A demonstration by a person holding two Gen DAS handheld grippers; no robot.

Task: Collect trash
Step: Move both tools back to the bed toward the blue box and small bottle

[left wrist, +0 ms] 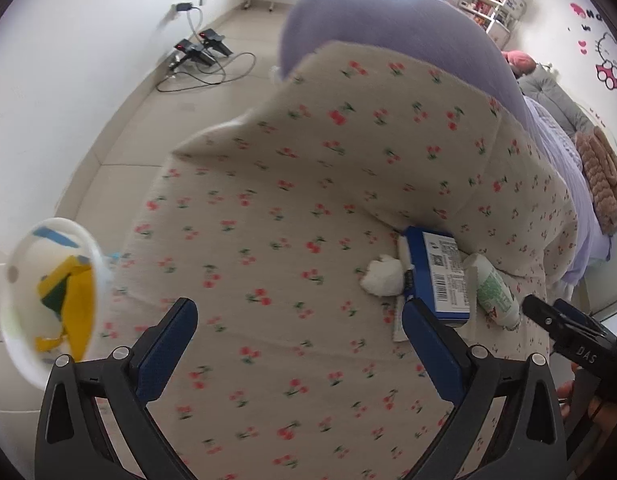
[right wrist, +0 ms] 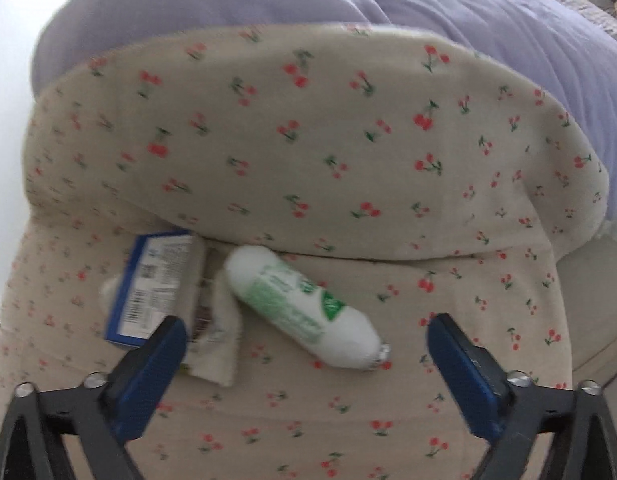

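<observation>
On the cherry-print bedding (left wrist: 268,184) lie a blue and white box (left wrist: 436,276), a crumpled white tissue (left wrist: 382,278), a white and green tube-shaped packet (left wrist: 494,290) and a flat torn wrapper (right wrist: 214,340). In the right wrist view the box (right wrist: 152,284) is at the left and the packet (right wrist: 304,306) lies between the fingers, just ahead. My left gripper (left wrist: 298,332) is open and empty above the bedding, left of the trash. My right gripper (right wrist: 306,340) is open and empty; it also shows in the left wrist view (left wrist: 564,328).
A white bin (left wrist: 48,300) holding yellow and green trash is at the far left beside the bed. A purple duvet (left wrist: 388,28) lies behind the cherry pillow. Chargers and cables (left wrist: 200,56) sit on the tiled floor by the wall.
</observation>
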